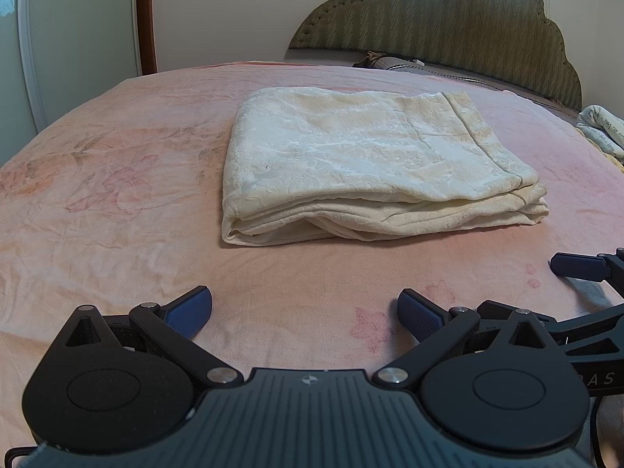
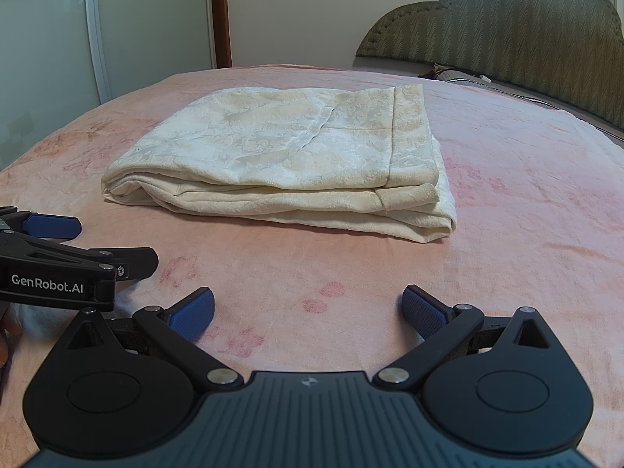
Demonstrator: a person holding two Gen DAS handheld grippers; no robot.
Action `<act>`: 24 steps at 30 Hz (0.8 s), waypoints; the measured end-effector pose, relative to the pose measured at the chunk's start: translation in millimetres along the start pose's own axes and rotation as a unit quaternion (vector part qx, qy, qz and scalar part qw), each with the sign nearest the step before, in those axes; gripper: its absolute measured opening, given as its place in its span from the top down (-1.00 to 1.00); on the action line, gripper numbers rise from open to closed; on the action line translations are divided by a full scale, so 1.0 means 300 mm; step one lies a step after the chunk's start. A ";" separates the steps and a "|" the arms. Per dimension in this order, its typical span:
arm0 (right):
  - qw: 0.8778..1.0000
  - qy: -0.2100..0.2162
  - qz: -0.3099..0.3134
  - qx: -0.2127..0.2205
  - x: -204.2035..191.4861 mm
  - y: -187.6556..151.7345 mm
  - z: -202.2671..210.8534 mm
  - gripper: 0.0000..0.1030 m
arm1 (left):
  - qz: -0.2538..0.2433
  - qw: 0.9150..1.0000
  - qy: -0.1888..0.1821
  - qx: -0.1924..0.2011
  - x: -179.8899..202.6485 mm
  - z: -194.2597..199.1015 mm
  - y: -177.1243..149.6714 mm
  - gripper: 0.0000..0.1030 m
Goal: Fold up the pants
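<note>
left wrist view: the left gripper (image 1: 305,312) sits low over the near part of the bed, its two black arms spread wide and nothing between them; each fingertip (image 1: 190,311) carries a blue pad with a fine ribbed grip. beyond it, well apart, the pants (image 1: 374,160) lie folded into a thick, roughly rectangular stack of cream fabric with a raised damask-like pattern, a stitched hem band running along the right side and soft rounded fold edges facing near. they rest on a pink bedspread (image 1: 117,210), fuzzy and lightly creased, printed with faded flowers. at the far right rises a scalloped olive headboard (image 1: 448,19), quilted in a chevron weave, with a pillow edge (image 1: 409,64) just below it. a pale sliding wardrobe door (image 1: 58,31) stands at far left. the right gripper (image 1: 585,267) shows at the right edge, one blue pad visible.

right wrist view: the right gripper (image 2: 308,310) is likewise spread wide and holds nothing, hovering over the bedspread (image 2: 507,234) near its rose-coloured blotches. the pants (image 2: 296,163) lie far of it, centre-left, layered edges stacked at the near side, a seam crossing the top. the left gripper (image 2: 50,230) enters from the left edge, black with white lettering on its side. the headboard (image 2: 526,27) fills the far right.
</note>
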State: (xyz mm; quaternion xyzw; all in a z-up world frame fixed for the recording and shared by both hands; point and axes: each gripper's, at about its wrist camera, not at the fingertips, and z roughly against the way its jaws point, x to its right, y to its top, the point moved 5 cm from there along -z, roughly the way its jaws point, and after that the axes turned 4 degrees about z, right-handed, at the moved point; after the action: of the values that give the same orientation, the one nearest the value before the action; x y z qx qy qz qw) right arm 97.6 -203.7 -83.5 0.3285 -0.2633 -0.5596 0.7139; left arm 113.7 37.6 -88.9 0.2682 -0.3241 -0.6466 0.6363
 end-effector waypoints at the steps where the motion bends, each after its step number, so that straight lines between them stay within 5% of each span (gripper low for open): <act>1: 1.000 0.000 0.000 0.000 -0.001 0.000 0.000 -1.00 | 0.000 1.000 0.000 0.000 0.000 -0.001 0.001 -1.00; 24: 1.000 0.000 0.000 0.000 0.000 0.000 0.000 -1.00 | 0.000 1.000 -0.002 0.000 -0.002 -0.003 0.001 -1.00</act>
State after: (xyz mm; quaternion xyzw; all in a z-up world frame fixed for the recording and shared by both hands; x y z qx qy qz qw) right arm 97.7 -203.6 -83.6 0.3285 -0.2633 -0.5596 0.7139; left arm 114.7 38.3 -89.4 0.2669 -0.3257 -0.6470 0.6356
